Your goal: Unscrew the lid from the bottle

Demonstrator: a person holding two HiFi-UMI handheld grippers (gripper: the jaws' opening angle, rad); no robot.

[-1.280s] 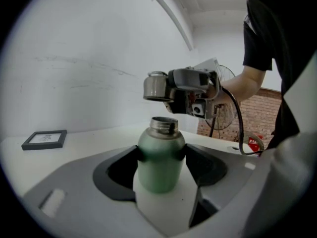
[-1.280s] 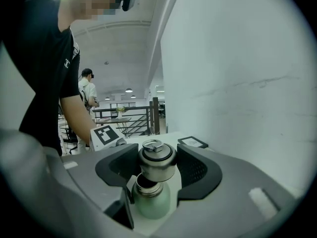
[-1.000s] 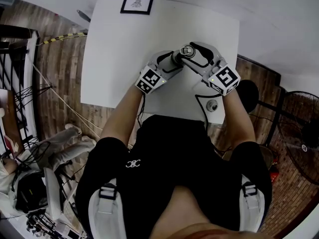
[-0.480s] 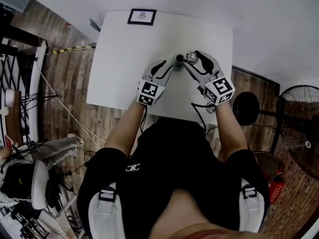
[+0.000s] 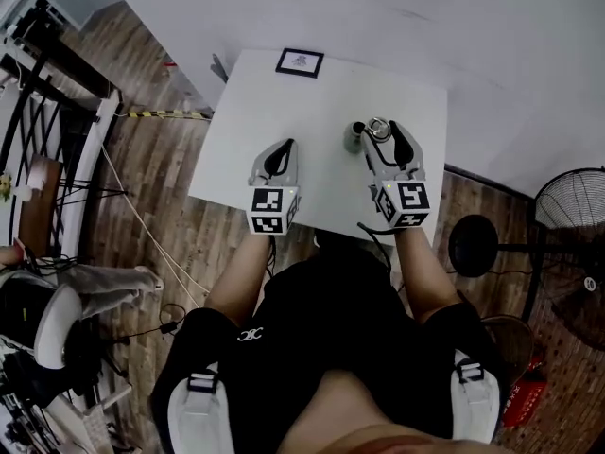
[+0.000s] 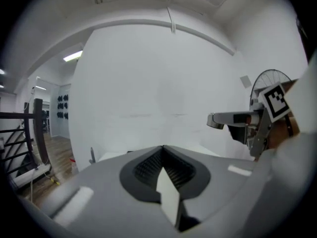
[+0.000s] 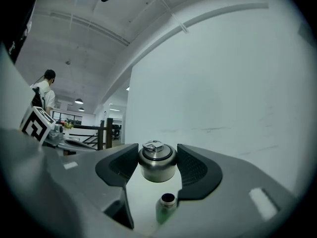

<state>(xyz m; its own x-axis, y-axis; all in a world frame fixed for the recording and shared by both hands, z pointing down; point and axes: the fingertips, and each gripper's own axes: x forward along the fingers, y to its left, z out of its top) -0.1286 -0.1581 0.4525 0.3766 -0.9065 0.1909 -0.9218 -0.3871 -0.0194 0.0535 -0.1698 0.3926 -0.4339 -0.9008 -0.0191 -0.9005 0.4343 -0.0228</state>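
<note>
Dark, seemingly greenish narrow-necked bottle [image 7: 167, 208] stands open on the white table [image 5: 312, 102], just beside the right gripper [image 7: 157, 155], which clamps the round steel lid [image 7: 157, 166]. Left gripper [image 6: 162, 151] jaws have just been closing, with nothing between them. Unscrewing is done; the lid is not yet set down.

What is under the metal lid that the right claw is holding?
Below the lid, clamped in the right gripper, the bottle stands open on the white table, its neck uncovered. Its mouth is dark, so whether anything is inside cannot be seen.
</note>
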